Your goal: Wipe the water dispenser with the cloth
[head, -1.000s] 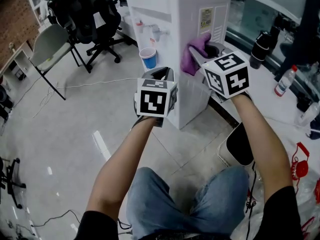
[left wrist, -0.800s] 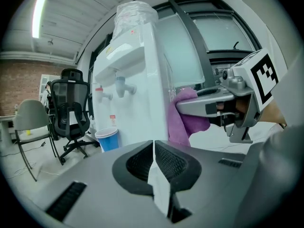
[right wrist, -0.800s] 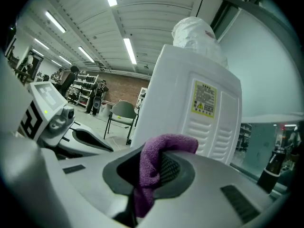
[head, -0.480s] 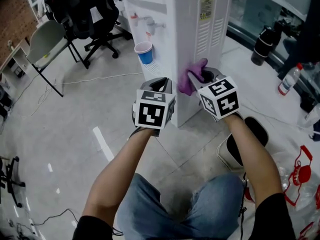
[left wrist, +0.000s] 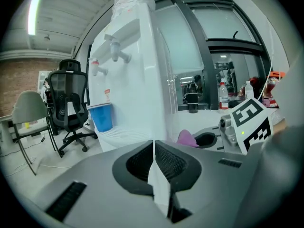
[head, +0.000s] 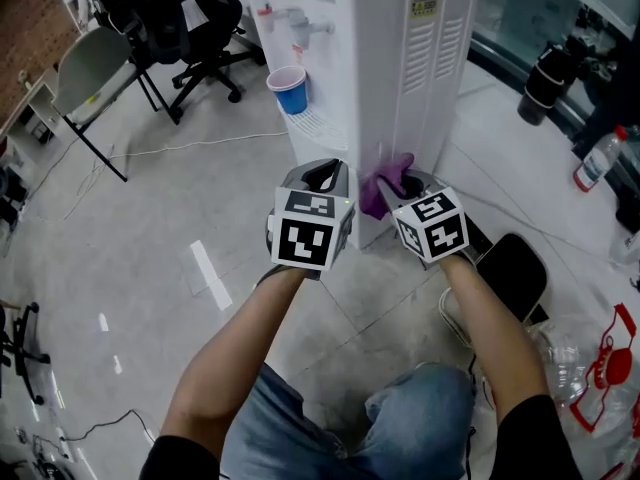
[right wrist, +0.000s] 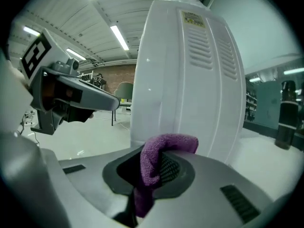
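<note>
Two chairs [head: 190, 18] on pale tiled floor [head: 150, 238], on the tap side of the white water dispenser [head: 400, 78], head view. Left gripper view: left tool [left wrist: 153, 147] clenched, empty, near dispenser. Right gripper view: right tool [right wrist: 153, 167] grasping fuzzy purple cloth [right wrist: 164, 146], low at dispenser's vented side.

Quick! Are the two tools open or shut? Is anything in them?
The left tool is shut, with nothing in it.
The right tool is shut on the purple cloth.
</note>
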`<state>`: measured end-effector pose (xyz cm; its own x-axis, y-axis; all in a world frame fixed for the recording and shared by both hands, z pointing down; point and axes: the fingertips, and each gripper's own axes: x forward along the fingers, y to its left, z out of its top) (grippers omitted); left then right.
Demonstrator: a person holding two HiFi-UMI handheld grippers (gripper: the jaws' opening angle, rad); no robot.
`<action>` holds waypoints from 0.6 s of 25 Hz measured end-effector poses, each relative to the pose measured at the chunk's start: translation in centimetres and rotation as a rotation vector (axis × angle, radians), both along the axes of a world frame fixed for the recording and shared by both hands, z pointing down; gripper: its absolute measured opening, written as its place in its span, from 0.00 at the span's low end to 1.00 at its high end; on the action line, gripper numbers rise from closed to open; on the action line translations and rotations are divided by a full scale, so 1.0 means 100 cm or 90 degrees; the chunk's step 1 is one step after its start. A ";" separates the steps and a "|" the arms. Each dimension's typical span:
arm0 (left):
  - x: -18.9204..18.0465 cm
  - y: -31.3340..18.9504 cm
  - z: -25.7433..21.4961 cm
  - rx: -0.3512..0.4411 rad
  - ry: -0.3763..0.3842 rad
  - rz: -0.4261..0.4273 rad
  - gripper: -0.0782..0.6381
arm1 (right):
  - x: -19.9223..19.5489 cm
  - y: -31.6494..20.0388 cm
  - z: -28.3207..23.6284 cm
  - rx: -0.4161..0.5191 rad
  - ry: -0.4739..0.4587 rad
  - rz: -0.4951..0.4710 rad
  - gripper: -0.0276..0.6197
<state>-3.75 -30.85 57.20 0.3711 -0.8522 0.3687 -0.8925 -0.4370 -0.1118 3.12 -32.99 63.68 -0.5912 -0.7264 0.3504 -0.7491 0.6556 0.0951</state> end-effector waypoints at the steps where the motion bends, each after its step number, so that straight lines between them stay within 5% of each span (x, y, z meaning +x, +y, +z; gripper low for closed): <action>1: -0.001 0.000 0.003 -0.002 -0.002 -0.001 0.16 | -0.001 0.000 0.010 -0.009 -0.002 0.001 0.11; 15: -0.003 -0.003 0.026 -0.009 0.003 -0.009 0.16 | -0.008 0.008 0.128 -0.132 0.000 0.017 0.11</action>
